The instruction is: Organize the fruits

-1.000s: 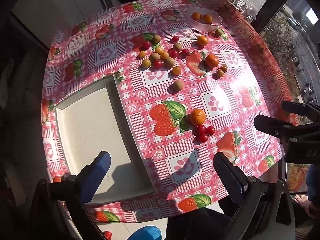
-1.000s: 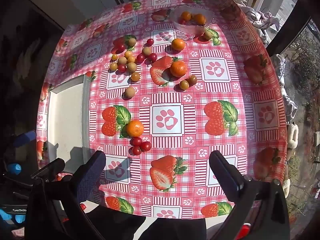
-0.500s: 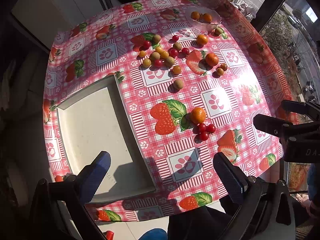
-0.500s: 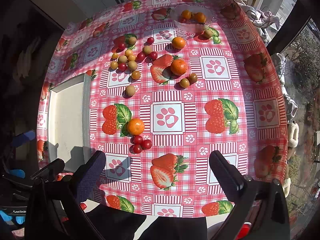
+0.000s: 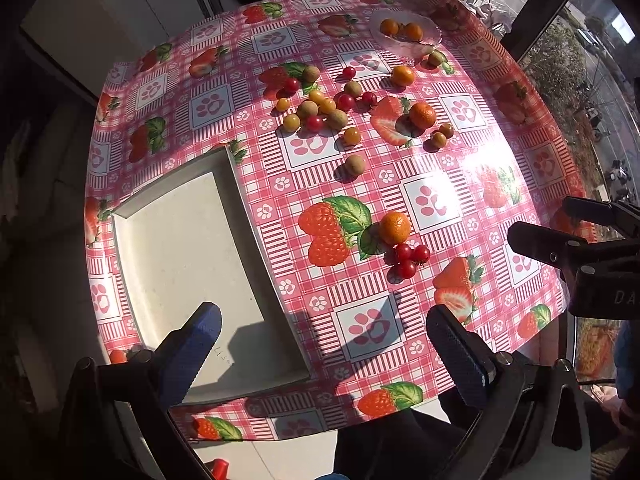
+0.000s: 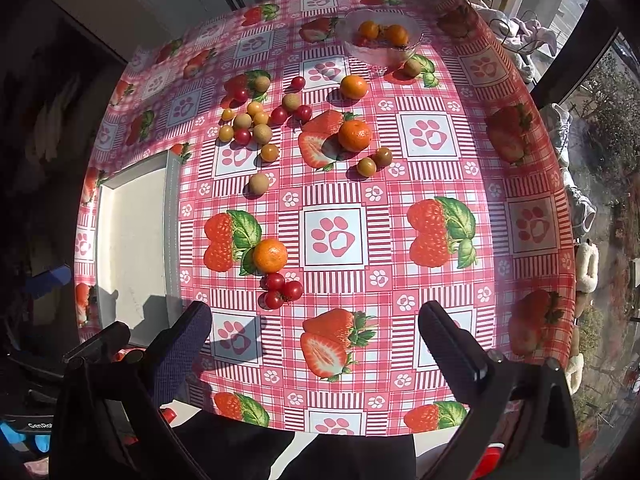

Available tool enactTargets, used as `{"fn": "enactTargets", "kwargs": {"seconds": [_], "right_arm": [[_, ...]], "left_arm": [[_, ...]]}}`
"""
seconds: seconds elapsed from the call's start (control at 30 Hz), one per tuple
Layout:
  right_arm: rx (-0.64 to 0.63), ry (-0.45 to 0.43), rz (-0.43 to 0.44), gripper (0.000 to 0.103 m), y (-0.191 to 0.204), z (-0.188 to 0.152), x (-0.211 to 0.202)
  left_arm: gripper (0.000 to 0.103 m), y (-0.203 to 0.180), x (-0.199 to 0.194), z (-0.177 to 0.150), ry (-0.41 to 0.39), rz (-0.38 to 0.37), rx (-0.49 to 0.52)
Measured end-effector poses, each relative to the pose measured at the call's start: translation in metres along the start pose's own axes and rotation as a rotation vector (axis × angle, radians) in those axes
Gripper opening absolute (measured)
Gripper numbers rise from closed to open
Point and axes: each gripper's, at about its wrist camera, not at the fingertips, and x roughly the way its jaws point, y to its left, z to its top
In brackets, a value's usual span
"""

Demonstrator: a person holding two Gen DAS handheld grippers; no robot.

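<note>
A white rectangular tray [image 5: 168,248] [image 6: 128,240] lies empty on the left of a pink strawberry-print tablecloth. A tangerine [image 5: 395,227] [image 6: 270,255] sits mid-table with three cherry tomatoes [image 5: 407,258] [image 6: 282,290] just in front of it. Farther back lie several small red, yellow and brown fruits [image 5: 320,106] [image 6: 258,124], two more tangerines [image 5: 422,115] [image 6: 355,135] and a glass bowl [image 5: 406,32] [image 6: 382,36] holding tangerines. My left gripper [image 5: 324,338] is open and empty above the tray's near corner. My right gripper [image 6: 316,332] is open and empty above the table's near edge, and shows at the right of the left wrist view [image 5: 576,232].
The table's front edge [image 6: 320,428] is just below both grippers. A window and dark frame [image 5: 560,12] stand at the right. White cabinets [image 5: 120,20] stand behind the table. Clothes and slippers [image 6: 586,264] lie on the floor to the right.
Both views have shifted slightly, the table sitting a little higher and closer in frame. Both grippers stay open and empty. No fruit has moved.
</note>
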Motion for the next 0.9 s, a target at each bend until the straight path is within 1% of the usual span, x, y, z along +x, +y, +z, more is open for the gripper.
{"fn": "enactTargets", "kwargs": {"seconds": [0.17,0.2,0.27,0.33,0.37,0.4,0.47,0.57,0.6,0.63,0.8,0.9], "right_arm": [[-0.002,-0.015,0.009,0.103,0.0,0.0,0.0],[-0.001,-0.012,0.01,0.103,0.0,0.0,0.0],[0.001,-0.029,0.016,0.103,-0.002,0.0,0.0],[0.002,-0.046,0.008,0.103,-0.005,0.0,0.001],[0.004,-0.045,0.009,0.103,-0.006,0.0,0.001],[0.007,-0.026,-0.021,0.103,-0.007,0.0,0.003],[0.01,-0.014,-0.035,0.103,-0.007,0.0,0.004],[0.005,-0.028,-0.052,0.103,-0.008,0.0,0.003],[0.009,-0.032,-0.014,0.103,-0.009,0.0,0.003],[0.01,-0.015,-0.017,0.103,-0.009,0.0,0.003],[0.009,-0.009,-0.032,0.103,-0.009,0.001,0.004],[0.011,-0.002,-0.039,0.103,-0.011,0.001,0.004]], "left_arm": [[0.103,-0.003,0.001,0.0,0.012,-0.017,0.011],[0.103,-0.002,0.001,0.0,0.02,-0.034,0.008],[0.103,-0.003,0.002,0.0,0.024,-0.042,0.008],[0.103,-0.003,0.002,0.001,0.021,-0.028,0.011],[0.103,-0.003,0.002,0.001,0.024,-0.027,0.011],[0.103,-0.004,0.002,0.001,0.026,-0.021,0.014],[0.103,-0.005,0.002,0.002,0.028,-0.017,0.017],[0.103,-0.005,0.002,0.002,0.032,-0.008,0.016],[0.103,-0.006,0.002,0.003,0.04,0.001,0.015],[0.103,-0.006,0.002,0.003,0.04,0.003,0.014],[0.103,-0.006,0.004,0.003,0.051,0.033,0.011],[0.103,-0.005,0.007,0.003,0.061,0.019,0.008]]}}
